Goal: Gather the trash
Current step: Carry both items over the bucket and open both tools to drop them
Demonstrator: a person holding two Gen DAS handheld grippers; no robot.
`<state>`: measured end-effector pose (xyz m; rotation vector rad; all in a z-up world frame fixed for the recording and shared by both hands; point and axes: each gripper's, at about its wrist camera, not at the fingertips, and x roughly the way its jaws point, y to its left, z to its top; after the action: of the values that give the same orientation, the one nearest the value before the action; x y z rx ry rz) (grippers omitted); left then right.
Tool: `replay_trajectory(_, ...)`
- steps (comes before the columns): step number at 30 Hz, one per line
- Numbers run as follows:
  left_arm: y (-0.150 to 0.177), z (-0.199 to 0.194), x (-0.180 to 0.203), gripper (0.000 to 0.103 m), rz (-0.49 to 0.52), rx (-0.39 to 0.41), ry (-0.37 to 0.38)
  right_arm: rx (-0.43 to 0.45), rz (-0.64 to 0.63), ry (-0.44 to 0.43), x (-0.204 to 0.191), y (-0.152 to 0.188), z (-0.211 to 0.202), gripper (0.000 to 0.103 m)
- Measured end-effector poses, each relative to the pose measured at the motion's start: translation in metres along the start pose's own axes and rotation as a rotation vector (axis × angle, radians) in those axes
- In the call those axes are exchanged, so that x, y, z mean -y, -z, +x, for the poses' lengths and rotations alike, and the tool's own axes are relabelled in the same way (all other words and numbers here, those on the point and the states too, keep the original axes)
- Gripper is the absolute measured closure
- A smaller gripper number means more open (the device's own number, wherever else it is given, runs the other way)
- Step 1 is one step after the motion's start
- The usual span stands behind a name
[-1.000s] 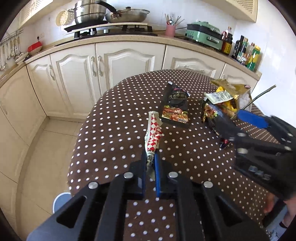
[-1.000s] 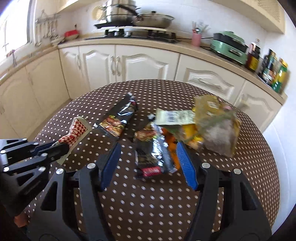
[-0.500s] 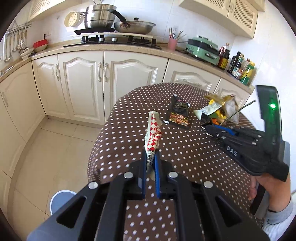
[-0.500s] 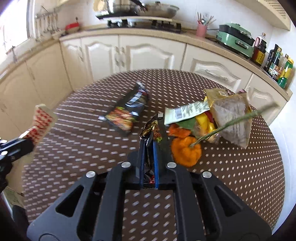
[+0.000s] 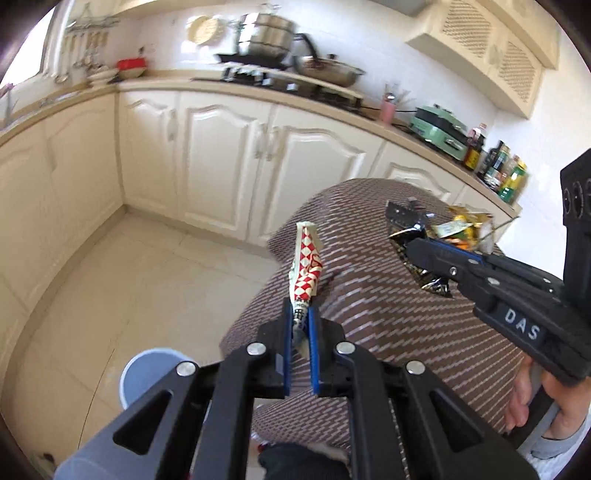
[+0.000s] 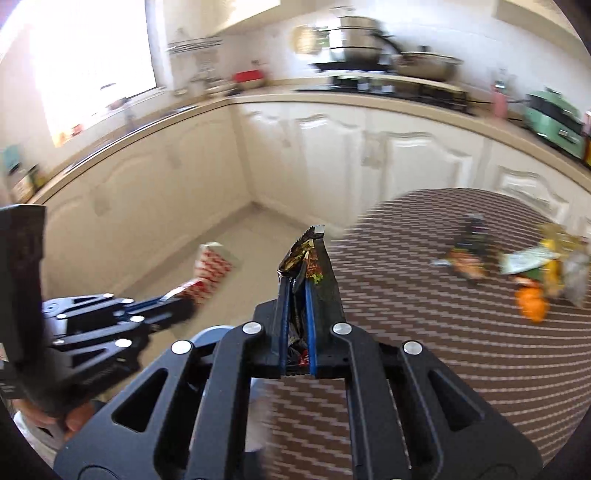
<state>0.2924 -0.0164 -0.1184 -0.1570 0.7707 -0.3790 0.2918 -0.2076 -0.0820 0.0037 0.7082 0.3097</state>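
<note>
Both wrappers lifted off the table [image 6: 480,369]: left gripper [image 5: 300,317] pinches red-checked wrapper [image 5: 306,266], right gripper [image 6: 295,295] dark wrapper [image 6: 314,266]; background blurred

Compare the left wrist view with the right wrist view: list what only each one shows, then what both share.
Only the left wrist view: the white upper cabinets, the row of bottles at the counter's end, and a hand on the right gripper's handle.

Only the right wrist view: the bright window and the counter running beneath it.

Both: the left gripper shut on the red-and-white wrapper, the right gripper shut on the dark snack wrapper, the brown dotted table, the leftover trash pile, the blue bin, the stove pots and the green appliance.
</note>
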Motion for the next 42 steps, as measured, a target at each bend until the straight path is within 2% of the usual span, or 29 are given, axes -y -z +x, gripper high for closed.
replay_trajectory(5,0.033,-0.003,-0.075,0.096,-0.086,-0.041,-0.095,-0.109,-0.032,-0.131,-0.07,0.022,0.06,0.095)
replay_trajectory(10,0.08,0.015,-0.149,0.096,-0.23,-0.141,-0.166,-0.231,-0.042,-0.2,-0.125,0.056,0.132,0.095)
replay_trajectory(16,0.119,0.05,-0.212,0.096,-0.359,-0.236,-0.212,-0.367,-0.028,-0.23,-0.157,0.091,0.211,0.095)
replay_trajectory(20,0.131,0.078,-0.244,0.096,-0.418,-0.28,-0.215,-0.405,-0.017,-0.211,-0.16,0.105,0.243,0.095)
replay_trajectory(24,0.135,0.101,-0.262,0.094,-0.457,-0.276,-0.197,-0.416,0.001,-0.191,-0.158,0.106,0.265,0.095)
replay_trajectory(25,0.133,0.106,-0.264,0.091,-0.473,-0.27,-0.194,-0.418,0.001,-0.186,-0.161,0.109,0.271,0.095)
replay_trajectory(27,0.138,0.111,-0.27,0.074,-0.5,-0.262,-0.173,-0.427,0.005,-0.18,-0.159,0.11,0.279,0.095)
replay_trajectory(28,0.139,0.113,-0.271,0.072,-0.502,-0.26,-0.177,-0.441,0.014,-0.18,-0.158,0.112,0.285,0.095)
replay_trajectory(35,0.149,0.118,-0.278,0.072,-0.528,-0.288,-0.174,-0.475,0.024,-0.179,-0.16,0.124,0.301,0.095)
replay_trajectory(42,0.154,0.116,-0.287,0.072,-0.56,-0.295,-0.182,-0.491,0.011,-0.193,-0.181,0.129,0.308,0.095)
